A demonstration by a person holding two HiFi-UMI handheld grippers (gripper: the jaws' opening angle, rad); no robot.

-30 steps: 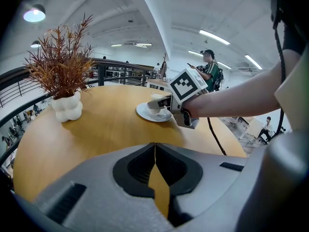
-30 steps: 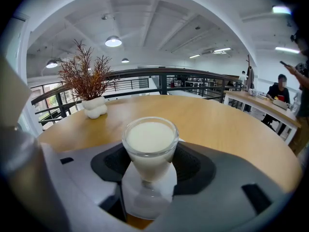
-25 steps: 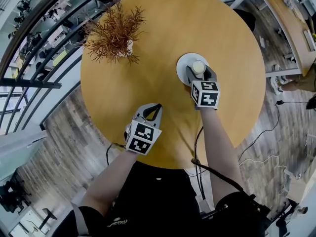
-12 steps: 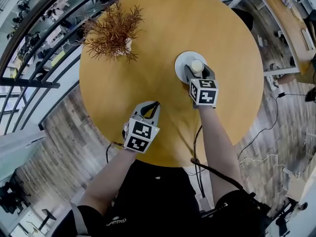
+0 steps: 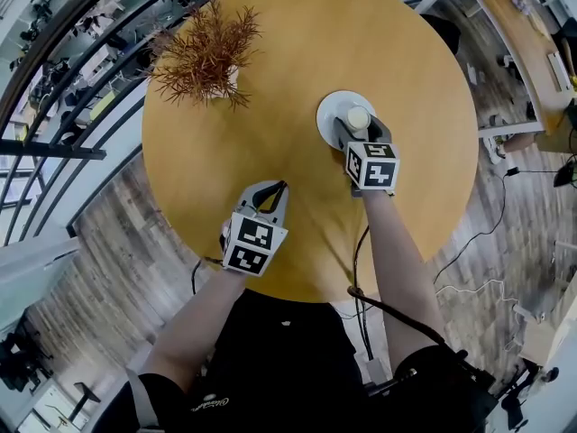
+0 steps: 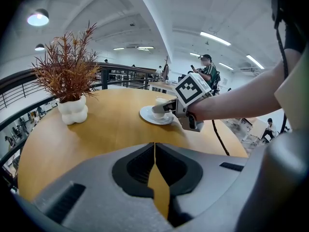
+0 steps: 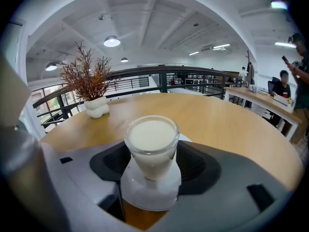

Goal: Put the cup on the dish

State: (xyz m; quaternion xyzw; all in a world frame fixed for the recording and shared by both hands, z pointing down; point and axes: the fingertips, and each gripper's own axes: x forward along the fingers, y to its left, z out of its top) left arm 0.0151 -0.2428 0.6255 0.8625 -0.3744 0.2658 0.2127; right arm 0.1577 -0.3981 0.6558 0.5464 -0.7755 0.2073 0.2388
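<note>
The cup (image 7: 152, 144) sits on the dish (image 7: 149, 198) mid-frame, so the right hand-held gripper (image 5: 359, 126), jaws just opening around the cup, should spread fully and then back straight off, while the left hand-held gripper (image 5: 285, 188) idles with jaws together.

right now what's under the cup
The cup stands on the white dish, which lies on the wooden table. The dish's middle is covered by the cup's foot, so that spot cannot be seen.
</note>
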